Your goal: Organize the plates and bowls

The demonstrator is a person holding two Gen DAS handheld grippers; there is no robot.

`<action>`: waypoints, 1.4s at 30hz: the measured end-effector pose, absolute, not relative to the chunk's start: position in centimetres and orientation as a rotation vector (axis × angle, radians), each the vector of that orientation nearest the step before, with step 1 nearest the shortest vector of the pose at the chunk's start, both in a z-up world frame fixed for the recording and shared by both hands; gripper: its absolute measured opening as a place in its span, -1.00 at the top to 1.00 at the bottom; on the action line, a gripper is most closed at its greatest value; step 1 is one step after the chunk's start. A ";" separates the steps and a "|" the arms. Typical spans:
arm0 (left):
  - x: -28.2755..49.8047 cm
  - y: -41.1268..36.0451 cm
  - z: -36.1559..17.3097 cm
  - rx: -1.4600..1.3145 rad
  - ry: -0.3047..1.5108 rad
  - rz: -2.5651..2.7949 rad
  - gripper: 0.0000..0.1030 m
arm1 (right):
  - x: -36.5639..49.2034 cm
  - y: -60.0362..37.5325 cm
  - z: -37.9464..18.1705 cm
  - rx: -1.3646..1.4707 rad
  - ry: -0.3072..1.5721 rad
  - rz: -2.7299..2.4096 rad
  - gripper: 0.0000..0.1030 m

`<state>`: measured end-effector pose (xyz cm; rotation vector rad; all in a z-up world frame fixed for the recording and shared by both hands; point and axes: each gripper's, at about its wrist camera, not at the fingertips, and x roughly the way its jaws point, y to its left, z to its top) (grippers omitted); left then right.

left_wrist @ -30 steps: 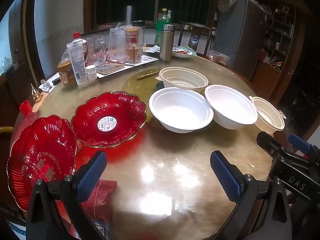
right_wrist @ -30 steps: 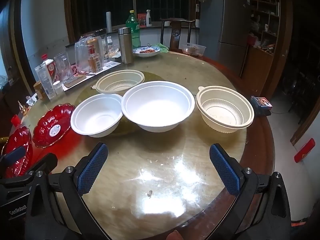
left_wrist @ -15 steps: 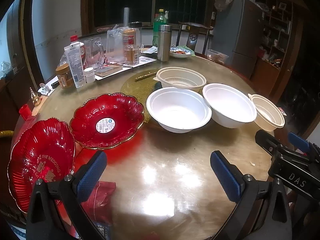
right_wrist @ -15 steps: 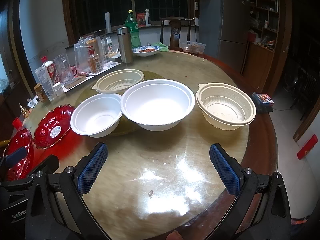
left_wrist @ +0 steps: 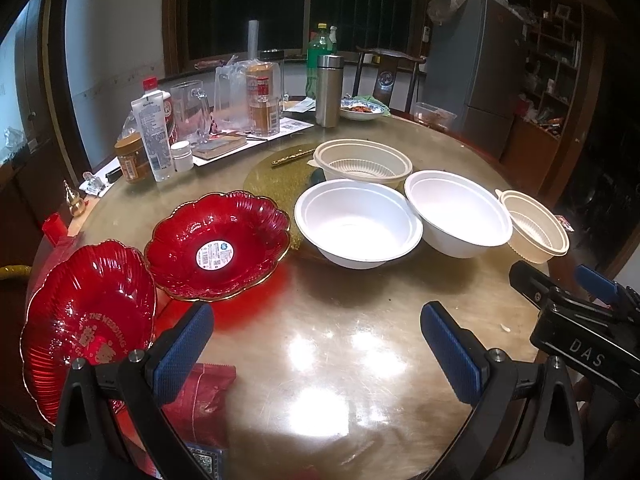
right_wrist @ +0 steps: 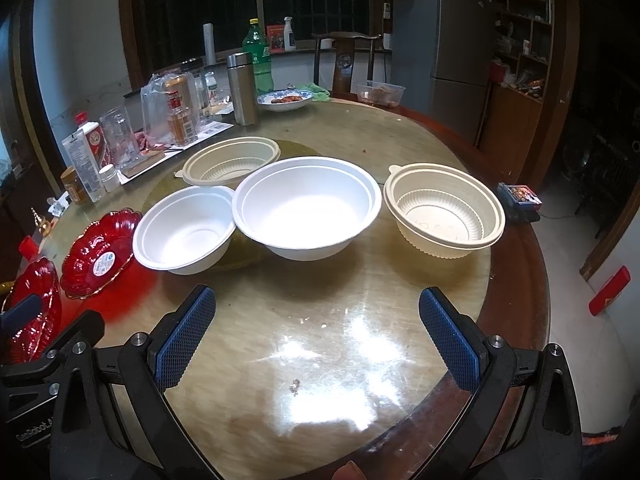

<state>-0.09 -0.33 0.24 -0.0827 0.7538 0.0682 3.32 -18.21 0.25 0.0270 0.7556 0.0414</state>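
Closest to me, both tools hover low over the near edge of the round, glossy brown desk (right_wrist: 320, 312). The left tool (left_wrist: 316, 344) has its blue-padded fingers spread wide with nothing between them, and the right tool (right_wrist: 318, 338) is just as wide open and empty.

Beside the left tool, at the desk's edge, lies a red fluted glass plate with gold lettering (left_wrist: 86, 324), partly over a red packet (left_wrist: 200, 396). Just past it sits a second red fluted glass plate with a white round sticker in its middle (left_wrist: 218, 244); their rims look to be touching or nearly so.

Further in stands a row of bowls. A smaller white foam bowl (right_wrist: 186, 230) sits rim to rim with a larger white foam bowl (right_wrist: 306, 208), both resting partly on a gold-green round mat (left_wrist: 280, 178). To the right, slightly apart, is a cream ribbed plastic bowl (right_wrist: 444, 210). Behind the white pair sits another cream ribbed plastic bowl (right_wrist: 232, 160).

At the far side stand a steel flask (right_wrist: 242, 88), a green plastic bottle (right_wrist: 258, 58), jars, a glass mug (left_wrist: 192, 110) and a patterned dish of food (right_wrist: 285, 100).
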 end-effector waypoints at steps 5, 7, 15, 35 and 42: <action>-0.1 -0.5 0.1 -0.070 0.766 0.066 -1.00 | 3.4 -18.3 0.2 0.030 0.759 0.033 -0.99; 0.0 -0.4 0.1 -0.073 0.778 0.061 -1.00 | 3.4 -18.3 0.2 0.028 0.758 0.031 -0.99; -0.1 -0.5 0.2 -0.071 0.770 0.056 -1.00 | 3.4 -18.3 0.1 0.028 0.760 0.034 -0.99; -0.6 -0.3 0.5 -0.076 0.758 0.062 -1.00 | 3.1 -17.6 0.7 0.019 0.743 0.038 -0.99; -0.9 -0.1 0.5 -0.082 0.753 0.063 -1.00 | 2.8 -16.8 1.0 0.005 0.735 0.048 -0.99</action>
